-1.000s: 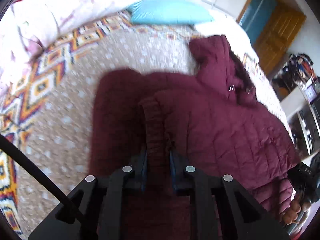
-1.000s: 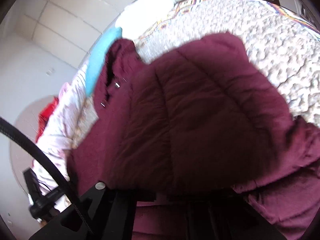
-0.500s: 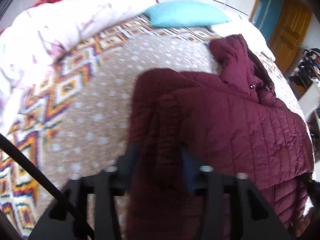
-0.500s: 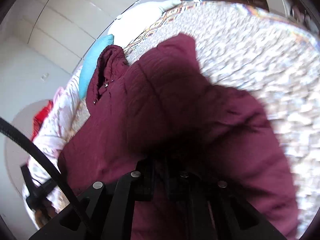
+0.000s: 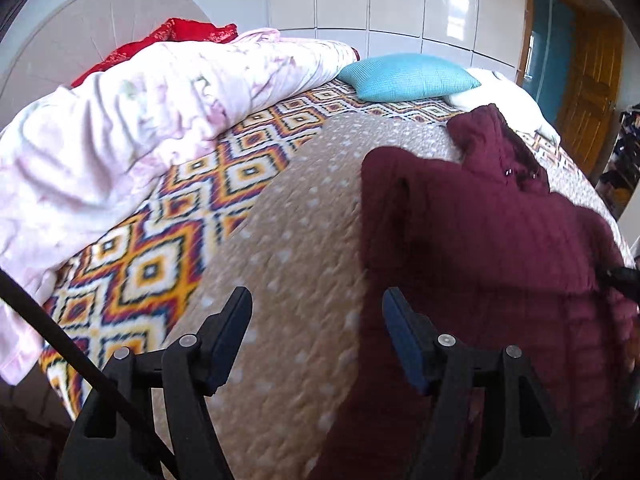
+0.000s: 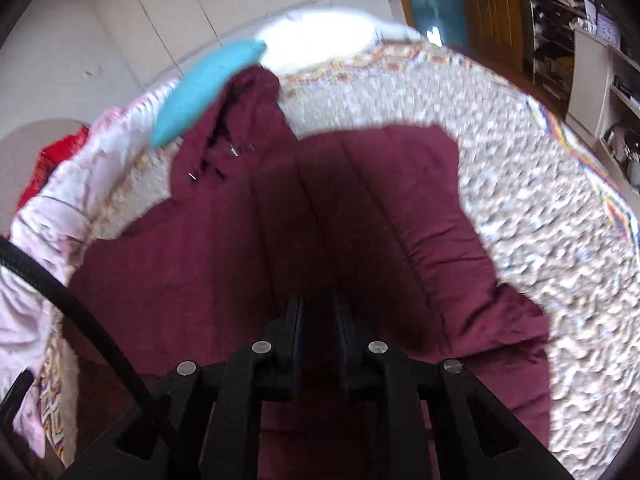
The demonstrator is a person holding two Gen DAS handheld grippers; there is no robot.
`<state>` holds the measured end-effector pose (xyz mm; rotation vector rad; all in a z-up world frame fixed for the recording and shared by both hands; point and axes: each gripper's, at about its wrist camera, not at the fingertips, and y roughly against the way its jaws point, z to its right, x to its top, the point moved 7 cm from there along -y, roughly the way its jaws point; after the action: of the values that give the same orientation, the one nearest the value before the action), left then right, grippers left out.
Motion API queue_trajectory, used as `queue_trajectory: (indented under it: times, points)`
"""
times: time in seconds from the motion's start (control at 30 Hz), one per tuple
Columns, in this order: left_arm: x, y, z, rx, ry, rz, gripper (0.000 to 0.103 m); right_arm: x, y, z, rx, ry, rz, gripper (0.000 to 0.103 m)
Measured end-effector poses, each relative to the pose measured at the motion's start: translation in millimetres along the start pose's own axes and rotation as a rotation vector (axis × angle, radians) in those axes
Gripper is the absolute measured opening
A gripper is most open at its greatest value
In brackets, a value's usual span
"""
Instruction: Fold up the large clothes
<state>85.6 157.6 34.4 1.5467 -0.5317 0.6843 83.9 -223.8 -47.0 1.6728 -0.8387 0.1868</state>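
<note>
Bed: the beige dotted bedspread (image 5: 288, 264) covers most of what I can see, with a bright diamond-patterned blanket (image 5: 160, 248) showing along its edge.
Bedding heap: a pale pink floral duvet (image 5: 120, 128) is bunched up along the far side, with something red (image 5: 176, 36) lying behind it.
Jacket: the maroon quilted jacket (image 6: 320, 216) lies spread on the bedspread, its hood (image 6: 240, 120) pointing toward the pillows and its body folded over on itself in thick layers.
Pillows: a turquoise cushion (image 5: 408, 78) sits at the head of the bed, touching a white pillow (image 5: 504, 96) beside it; the hood reaches just up to them.
Room: glossy white wardrobe doors (image 5: 400, 4) stand behind the bed, and a wooden door (image 5: 592, 92) is off to one side.
Right gripper (image 6: 318, 308): its jaws are drawn close together, only a narrow slit between them, and dark red jacket fabric sits pinched in that slit near the garment's lower part.
Left gripper (image 5: 316, 304): its jaws are spread wide with nothing between them, hanging over the bedspread just beside the jacket's edge; one finger (image 5: 404, 336) overlaps the maroon cloth without closing on it.
</note>
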Motion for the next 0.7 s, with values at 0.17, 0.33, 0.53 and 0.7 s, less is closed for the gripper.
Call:
queue_trajectory:
  times: [0.17, 0.33, 0.53, 0.7]
  points:
    - [-27, 9, -23, 0.062, -0.035, -0.03, 0.067, -3, 35, 2, 0.092, -0.039, -0.029, 0.032]
    - [-56, 18, -38, 0.0, -0.031, -0.083, 0.067, -42, 105, 41, 0.06, 0.016, 0.012, 0.052]
    - [-89, 23, -36, -0.188, -0.022, -0.171, 0.067, -113, 158, 134, -0.061, -0.001, -0.016, 0.055]
    - [-123, 19, -29, -0.392, 0.086, -0.291, 0.067, -169, 162, 177, 0.025, -0.117, -0.095, 0.055]
